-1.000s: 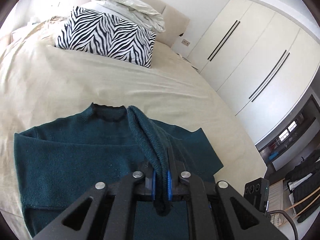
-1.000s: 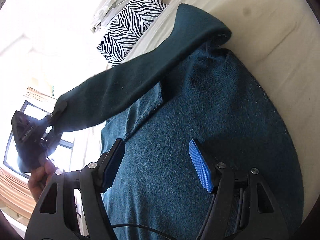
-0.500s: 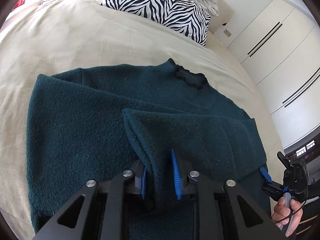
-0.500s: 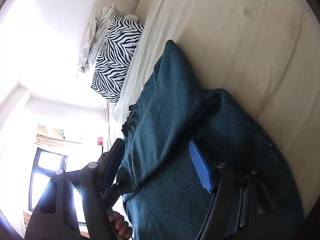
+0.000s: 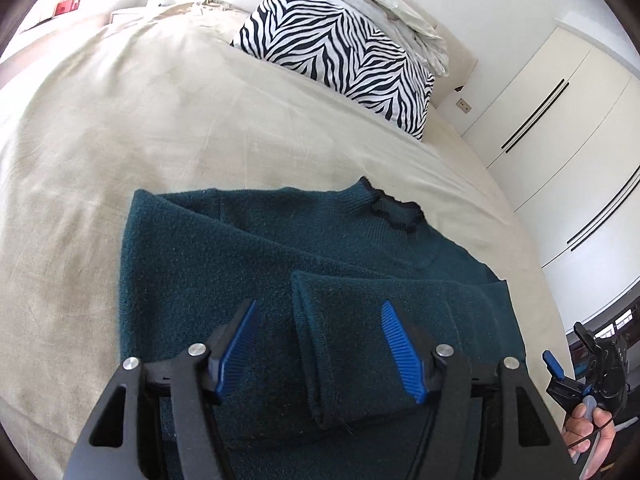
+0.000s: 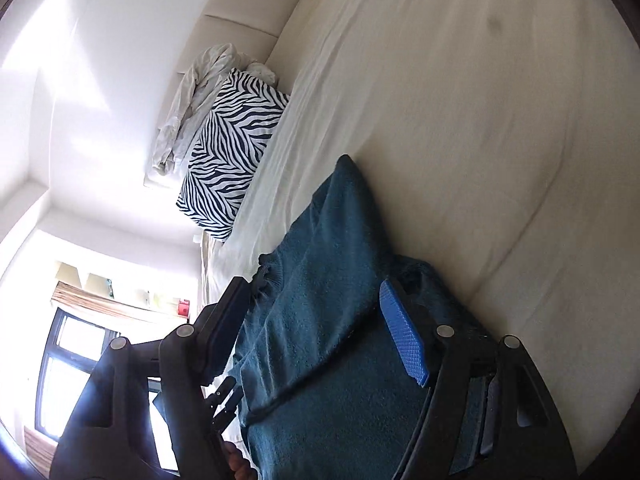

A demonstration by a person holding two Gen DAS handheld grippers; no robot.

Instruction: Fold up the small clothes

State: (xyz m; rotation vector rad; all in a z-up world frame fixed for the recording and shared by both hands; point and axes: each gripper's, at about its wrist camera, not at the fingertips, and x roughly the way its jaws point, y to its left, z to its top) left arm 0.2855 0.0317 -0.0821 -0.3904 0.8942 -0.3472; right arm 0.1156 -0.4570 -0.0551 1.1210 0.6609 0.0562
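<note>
A dark teal knit sweater (image 5: 248, 264) lies flat on the beige bed (image 5: 160, 120), collar (image 5: 396, 208) toward the pillow. One sleeve (image 5: 360, 340) is folded across its body, the cuff lying free between my fingers. My left gripper (image 5: 320, 344) is open and empty just above that cuff. My right gripper (image 6: 316, 328) is open and empty, hovering over the sweater's (image 6: 328, 320) side edge. It also shows at the left wrist view's right edge (image 5: 580, 368), held by a hand.
A zebra-print pillow (image 5: 340, 56) and crumpled white bedding (image 5: 384, 4) lie at the head of the bed. White wardrobe doors (image 5: 560, 128) stand to the right. A window (image 6: 76, 360) is on the far side.
My left gripper carried the sleeve across the sweater, laid it down and opened, letting the cuff go. The right gripper stayed open and shifted along the sweater's side.
</note>
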